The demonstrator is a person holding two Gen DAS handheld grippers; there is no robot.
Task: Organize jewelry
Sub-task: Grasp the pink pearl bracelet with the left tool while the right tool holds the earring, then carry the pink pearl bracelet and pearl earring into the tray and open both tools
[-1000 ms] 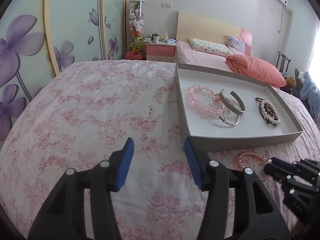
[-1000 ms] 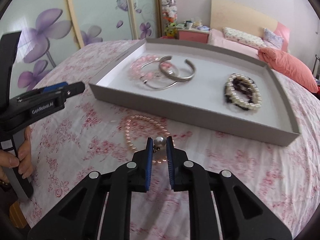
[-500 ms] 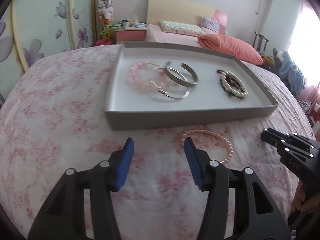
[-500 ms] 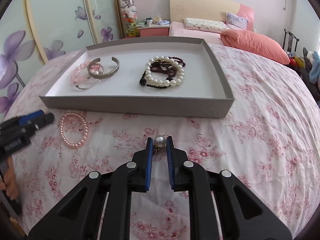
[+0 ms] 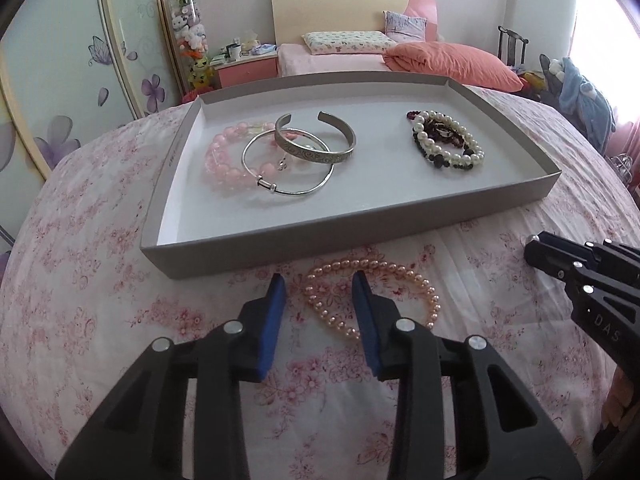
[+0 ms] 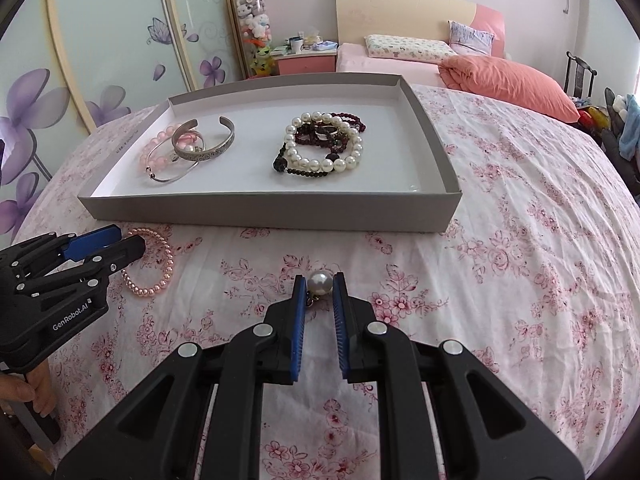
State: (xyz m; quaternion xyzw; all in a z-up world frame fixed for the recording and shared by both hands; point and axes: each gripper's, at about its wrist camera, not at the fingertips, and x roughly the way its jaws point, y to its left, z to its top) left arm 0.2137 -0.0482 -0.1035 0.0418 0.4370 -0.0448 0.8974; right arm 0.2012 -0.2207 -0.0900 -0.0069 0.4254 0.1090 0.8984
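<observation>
On the bed with the pink floral sheet (image 6: 520, 240) sits one shallow grey tray (image 5: 360, 232). Inside it, at the left, I count three pieces overlapping: one pink bead bracelet (image 5: 220, 156), one thin silver bangle (image 5: 288, 190) and one engraved silver cuff (image 5: 320, 156) resting across them. At the right of the tray lies one white pearl bracelet (image 6: 320, 164) tangled with dark bead bracelets (image 6: 340, 120); how many dark strands there are I cannot tell.

Outside the tray, just beside its near wall, one pink pearl bracelet (image 5: 372, 292) lies flat on the sheet.

The left gripper (image 5: 318, 308) reaches in low over the sheet, pointing toward the tray, its blue fingers (image 5: 272, 320) spread wide apart and empty, straddling the left part of that pink pearl loop; whether they touch it I cannot tell.

The right gripper (image 6: 320, 292) is held level above the sheet, to the right of the left one and near the tray's front wall. Its fingers (image 6: 298, 320) are closed to a narrow gap around one pearl earring (image 6: 319, 284), the round white pearl pinched at their tips with a small metal fitting hanging beneath it.
</observation>
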